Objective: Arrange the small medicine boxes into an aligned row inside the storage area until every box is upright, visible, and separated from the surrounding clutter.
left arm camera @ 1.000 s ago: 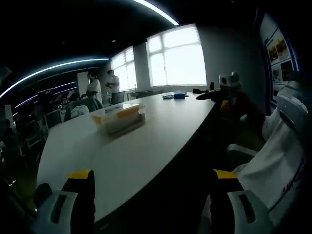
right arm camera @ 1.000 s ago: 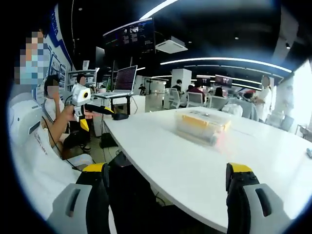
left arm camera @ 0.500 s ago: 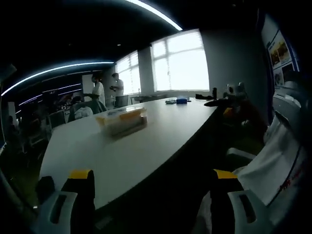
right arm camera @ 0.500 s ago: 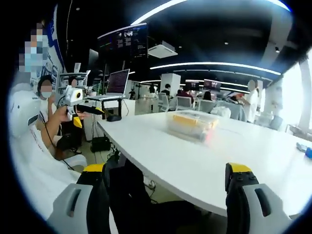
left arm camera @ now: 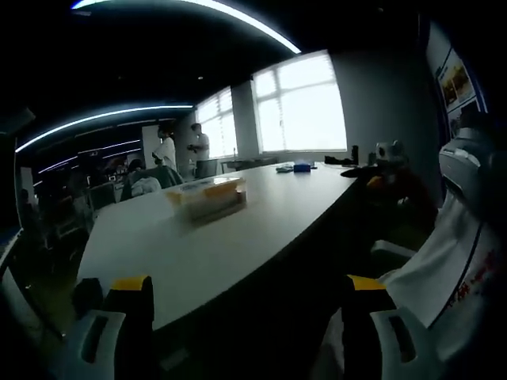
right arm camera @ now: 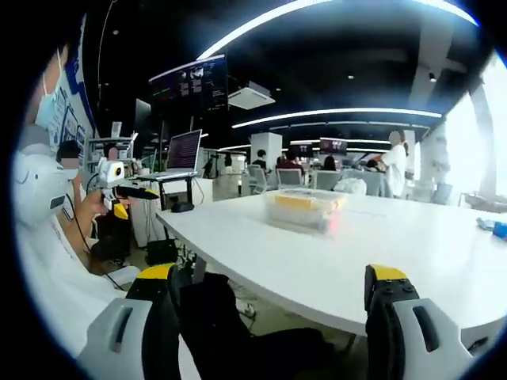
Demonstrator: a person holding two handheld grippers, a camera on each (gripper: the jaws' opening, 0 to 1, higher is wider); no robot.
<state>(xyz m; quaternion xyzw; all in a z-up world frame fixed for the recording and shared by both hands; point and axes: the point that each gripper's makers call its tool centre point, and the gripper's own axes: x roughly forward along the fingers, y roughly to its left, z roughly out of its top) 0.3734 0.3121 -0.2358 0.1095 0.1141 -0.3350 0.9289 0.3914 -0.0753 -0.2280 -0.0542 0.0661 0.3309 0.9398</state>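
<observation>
The bin (right arm camera: 303, 207) sits mid-frame in my right gripper view, out on the white table (right arm camera: 341, 265), a clear tub with something yellow along its top; in the left gripper view it lies left of centre (left arm camera: 208, 196). I take this to be the storage area, but the medicine boxes inside are too small and blurred for me to make out. I judge small card boxes to be light, stiff enough to pinch but easy to crush or tip, so I would take each across its narrow faces, low on the body.

My left gripper (left arm camera: 247, 317) is at the bottom of its view, jaws wide apart and holding nothing, well short of the bin. My right gripper (right arm camera: 269, 309) is likewise spread and empty, below the table edge.

At far left of the right gripper view a seated person (right arm camera: 75, 178) holds another gripper.
</observation>
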